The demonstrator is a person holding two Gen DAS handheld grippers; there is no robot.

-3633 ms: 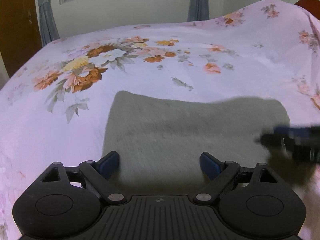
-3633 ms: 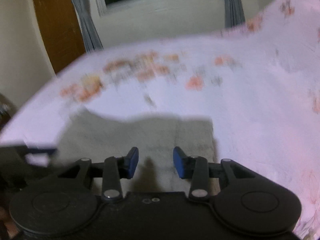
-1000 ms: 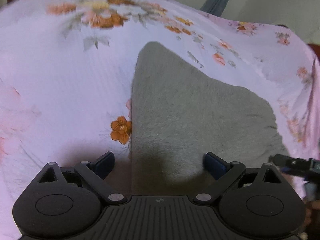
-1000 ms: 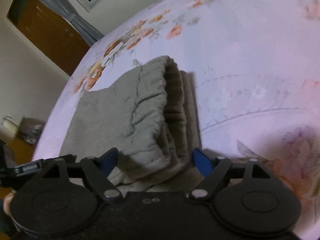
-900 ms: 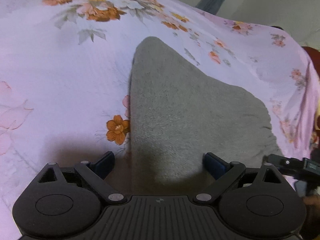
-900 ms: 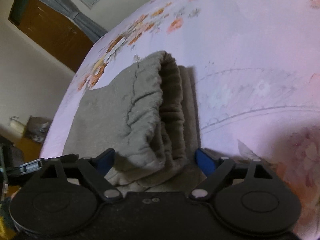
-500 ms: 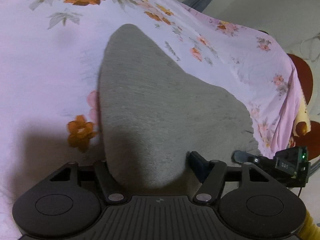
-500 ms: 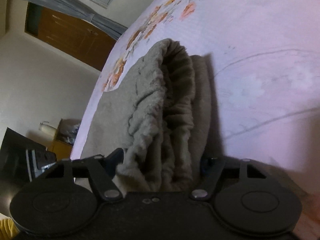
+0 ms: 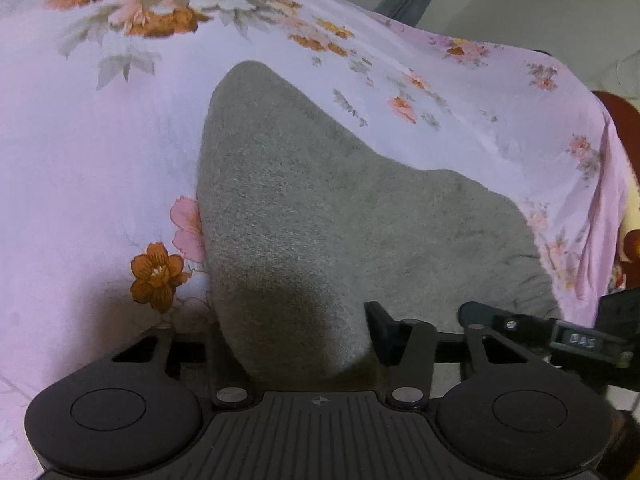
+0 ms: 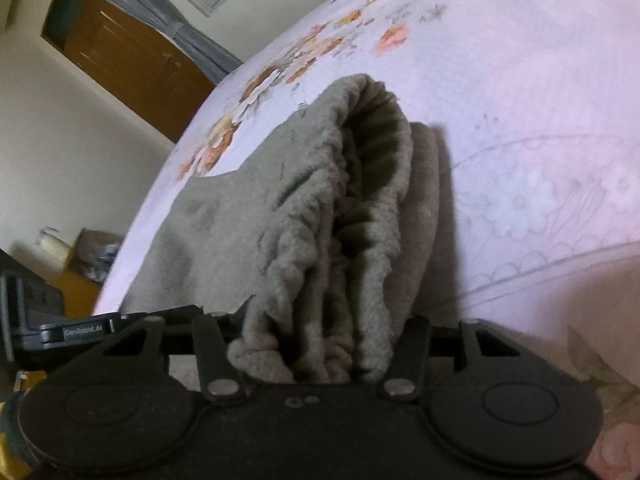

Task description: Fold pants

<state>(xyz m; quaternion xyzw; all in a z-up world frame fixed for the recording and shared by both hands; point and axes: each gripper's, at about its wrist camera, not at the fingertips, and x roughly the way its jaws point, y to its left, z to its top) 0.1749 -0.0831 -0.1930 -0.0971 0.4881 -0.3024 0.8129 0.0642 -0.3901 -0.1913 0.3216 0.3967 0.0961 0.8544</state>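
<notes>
Grey fleece pants [image 9: 320, 200] lie folded on a pink floral bed sheet [image 9: 100, 160]. My left gripper [image 9: 294, 336] straddles their near corner; its jaws are closing, with cloth filling the gap and pressed by the pads. In the right wrist view the gathered elastic waistband [image 10: 360, 208] of the pants [image 10: 240, 232] bunches up between the closing jaws of my right gripper [image 10: 320, 344], and the cloth hides its pads. One finger [image 9: 480, 314] of the right gripper shows at the pants' right end in the left wrist view.
The sheet [image 10: 520, 120] drops off the bed's edge at the right of the left wrist view, beside a dark red object [image 9: 620, 120]. A brown wooden door [image 10: 132, 60], grey curtains [image 10: 200, 48] and a box [image 10: 96, 248] on the floor lie beyond the bed.
Both pairs of jaws have narrowed from wide apart onto the pants. The left gripper has slid in over the near corner and the right one has pushed into the waistband.
</notes>
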